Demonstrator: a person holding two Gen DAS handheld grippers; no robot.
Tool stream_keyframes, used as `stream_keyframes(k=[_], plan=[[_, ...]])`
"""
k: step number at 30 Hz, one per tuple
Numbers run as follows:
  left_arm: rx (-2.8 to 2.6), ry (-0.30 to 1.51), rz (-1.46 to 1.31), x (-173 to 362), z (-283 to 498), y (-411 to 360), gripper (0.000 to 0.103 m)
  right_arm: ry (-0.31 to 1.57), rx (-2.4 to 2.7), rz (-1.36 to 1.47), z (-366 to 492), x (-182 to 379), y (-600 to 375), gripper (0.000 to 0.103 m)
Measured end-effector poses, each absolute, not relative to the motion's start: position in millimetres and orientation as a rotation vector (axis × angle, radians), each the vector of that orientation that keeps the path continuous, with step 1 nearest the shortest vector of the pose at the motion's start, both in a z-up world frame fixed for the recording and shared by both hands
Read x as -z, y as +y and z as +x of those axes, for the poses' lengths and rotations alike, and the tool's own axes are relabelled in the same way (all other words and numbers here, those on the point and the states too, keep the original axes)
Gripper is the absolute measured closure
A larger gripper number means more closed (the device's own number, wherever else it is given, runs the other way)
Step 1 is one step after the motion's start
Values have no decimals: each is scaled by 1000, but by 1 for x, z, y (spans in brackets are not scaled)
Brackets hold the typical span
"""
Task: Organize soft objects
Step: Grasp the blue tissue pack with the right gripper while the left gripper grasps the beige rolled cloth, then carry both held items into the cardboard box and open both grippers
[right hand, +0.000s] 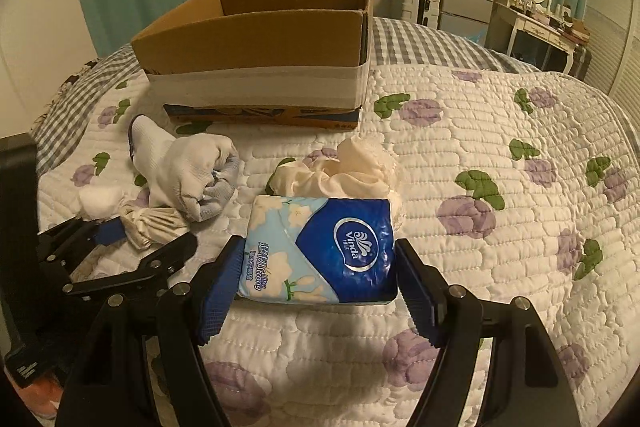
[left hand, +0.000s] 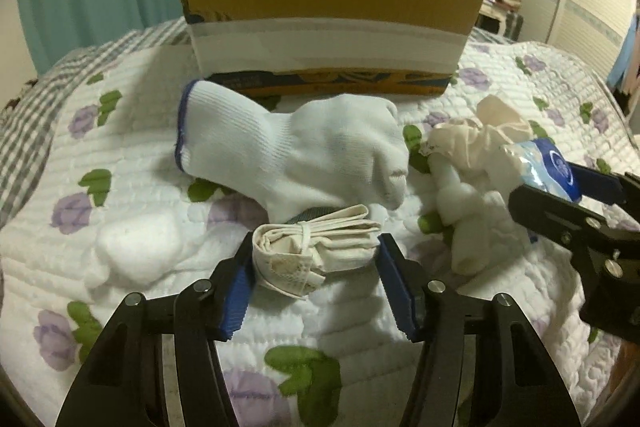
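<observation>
Now both grippers sit before the cardboard box (right hand: pixel 256 47): the left gripper (left hand: pixel 316 259) pinches the tied cloth bundle (left hand: pixel 316 247), the right gripper (right hand: pixel 320 267) clamps the tissue pack (right hand: pixel 320 247). Each should lift clear before crossing the box rim.

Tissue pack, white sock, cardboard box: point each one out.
Tissue pack (right hand: pixel 320 247): right wrist view, on its blue printed face.
White sock (left hand: pixel 288 147): left wrist view, on its ribbed middle.
Cardboard box (right hand: pixel 256 43): right wrist view, on its brown front wall.
</observation>
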State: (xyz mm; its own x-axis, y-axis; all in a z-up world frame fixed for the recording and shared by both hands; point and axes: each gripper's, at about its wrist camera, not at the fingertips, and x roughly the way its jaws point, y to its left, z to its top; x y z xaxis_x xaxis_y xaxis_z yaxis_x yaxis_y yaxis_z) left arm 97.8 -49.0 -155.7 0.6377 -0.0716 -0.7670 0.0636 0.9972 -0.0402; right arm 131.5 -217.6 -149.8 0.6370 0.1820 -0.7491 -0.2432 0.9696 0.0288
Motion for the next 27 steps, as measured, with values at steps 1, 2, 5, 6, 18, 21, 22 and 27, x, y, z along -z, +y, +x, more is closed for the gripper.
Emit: stream_keyframes(k=[1, 2, 5, 6, 18, 21, 22, 27], plan=[[76, 869, -9, 153, 93, -49, 46, 841, -239, -79, 130, 149, -218, 29], [76, 858, -10, 149, 88, -47, 46, 836, -234, -80, 128, 148, -219, 30], [75, 835, -3, 139, 76, -47, 46, 820, -226, -76, 121, 144, -221, 30], [73, 825, 4, 133, 69, -47, 46, 810, -225, -74, 117, 141, -222, 30], [79, 675, 43, 60, 2, -51, 46, 652, -227, -82, 59, 82, -212, 30], [87, 637, 46, 42, -7, -51, 46, 613, -236, -93, 49, 65, -209, 30], [85, 621, 50, 36, -9, -51, 46, 603, -239, -94, 47, 59, -210, 30], [74, 554, 68, 11, -8, -50, 46, 538, -246, -93, 50, 23, -213, 30]])
